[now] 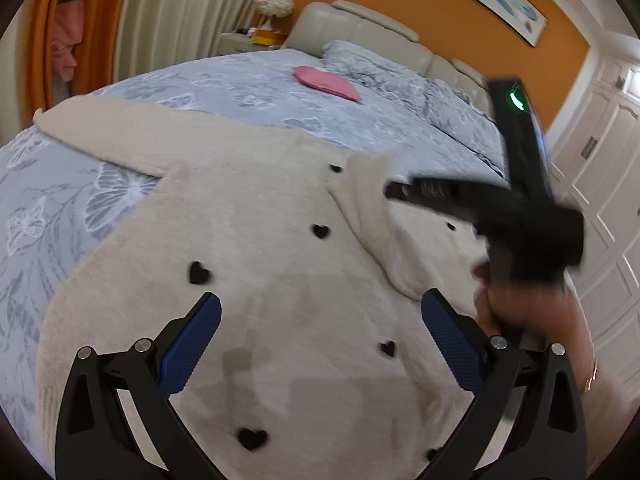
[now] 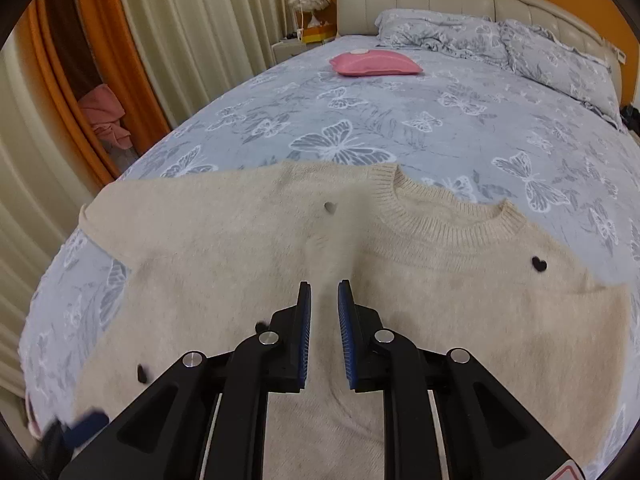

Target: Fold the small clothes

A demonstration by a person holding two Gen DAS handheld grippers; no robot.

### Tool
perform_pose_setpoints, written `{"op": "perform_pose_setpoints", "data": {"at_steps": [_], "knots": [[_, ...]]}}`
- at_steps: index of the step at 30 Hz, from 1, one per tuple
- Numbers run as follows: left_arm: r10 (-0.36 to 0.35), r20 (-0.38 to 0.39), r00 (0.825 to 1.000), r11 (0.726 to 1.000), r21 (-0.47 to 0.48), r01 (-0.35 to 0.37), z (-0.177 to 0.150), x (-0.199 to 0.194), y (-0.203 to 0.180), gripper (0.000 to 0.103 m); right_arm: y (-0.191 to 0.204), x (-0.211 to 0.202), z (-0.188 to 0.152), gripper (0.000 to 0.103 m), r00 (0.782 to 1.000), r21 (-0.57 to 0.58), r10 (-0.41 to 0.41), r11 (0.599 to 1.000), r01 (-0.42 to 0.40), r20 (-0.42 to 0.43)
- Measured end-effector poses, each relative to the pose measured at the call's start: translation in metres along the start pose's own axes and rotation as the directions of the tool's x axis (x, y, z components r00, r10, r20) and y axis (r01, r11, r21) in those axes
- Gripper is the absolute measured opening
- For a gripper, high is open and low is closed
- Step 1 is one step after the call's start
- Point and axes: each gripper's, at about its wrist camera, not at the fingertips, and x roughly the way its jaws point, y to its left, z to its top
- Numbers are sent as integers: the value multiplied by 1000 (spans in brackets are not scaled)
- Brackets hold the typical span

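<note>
A cream knit sweater point(image 1: 248, 216) with small black hearts lies spread on the bed, one sleeve stretched out to the left. A fold of it point(image 1: 372, 208) is lifted at the right. My left gripper point(image 1: 320, 316) is open and empty above the sweater's body. My right gripper point(image 1: 394, 190) is blurred in the left wrist view, its tip against the lifted fold. In the right wrist view the right gripper point(image 2: 324, 292) has its jaws a narrow gap apart above the sweater point(image 2: 240, 248), below the ribbed collar point(image 2: 448, 220); nothing shows between them.
The bed has a blue-grey butterfly cover point(image 2: 400, 120). A pink cushion point(image 2: 374, 63) lies near the pillows point(image 2: 500, 40) and headboard. Curtains point(image 2: 192, 40) hang at the left with a nightstand and lamp point(image 2: 310, 0). White wardrobe doors point(image 1: 600, 168) stand at the right.
</note>
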Motion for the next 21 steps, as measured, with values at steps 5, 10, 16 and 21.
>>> {"op": "perform_pose_setpoints", "data": {"at_steps": [5,10,16,21], "knots": [[-36,-46,998,997,-75,33,9,10,22,98,-86,-85,-60,61,972,276,-180,952,133,153],[-70,-86,994,992,-114,60,6,26,26,98,-166,-126,-138,61,926,395,-376,853,340,15],[-82,-98,992,993,-98,73,18,72,20,98,-200,-103,-162,61,930,321,-364,876,361,-52],[-53,-98,994,998,-31,50,47,121,2,82,-206,-82,-148,58,950,319,-310,899,300,-18]]}}
